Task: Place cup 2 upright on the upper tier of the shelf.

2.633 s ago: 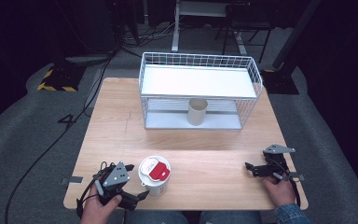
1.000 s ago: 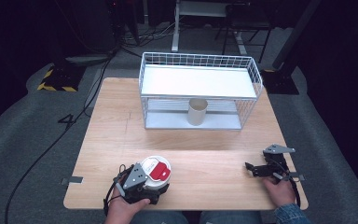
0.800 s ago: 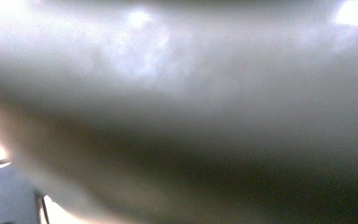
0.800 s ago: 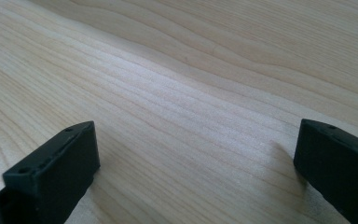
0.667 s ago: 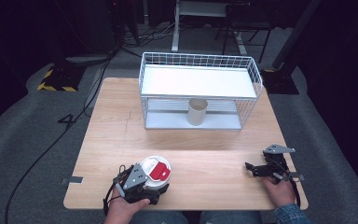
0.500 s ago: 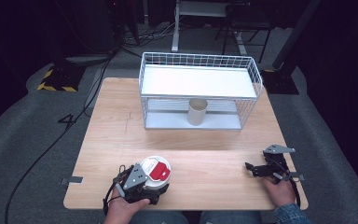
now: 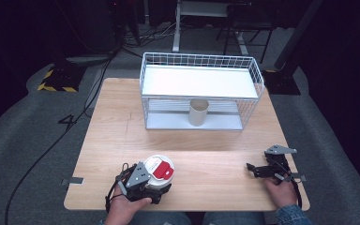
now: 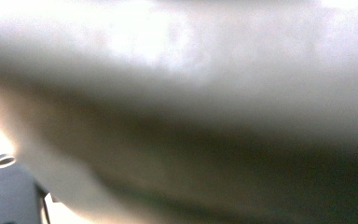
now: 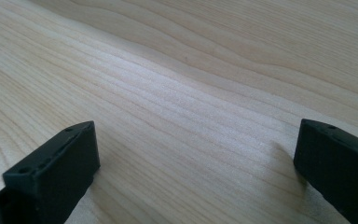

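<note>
Left tongs (image 7: 161, 183) now sit against the white tub with the red-and-white lid (image 7: 159, 170); 2.6 s ago they lay to the left of the tub with a gap between, and by 1.0 s ago they had closed in, with no visible shift since. Right tongs (image 7: 254, 169) unchanged over the whole span: resting low on the tabletop (image 7: 206, 145) near its front right corner, jaws wide apart with bare wood between them in the right gripper view. Tub has not moved; it stands upright near the front edge of the tabletop, left of centre, well apart from the right tongs, with the left tongs wrapped at its lower side. Whether the left jaws are clamped on the tub or merely around it, cannot tell: in the high view the gripper body and the hand (image 7: 124, 206) cover the jaws, and the left gripper view gives a blurred pale surface pressed close to the lens, with one dark rounded part at the lower left corner. Beyond the tub, at the back of the tabletop, white wire basket (image 7: 201, 70) with a beige cup (image 7: 198, 112) standing under its shelf.
</note>
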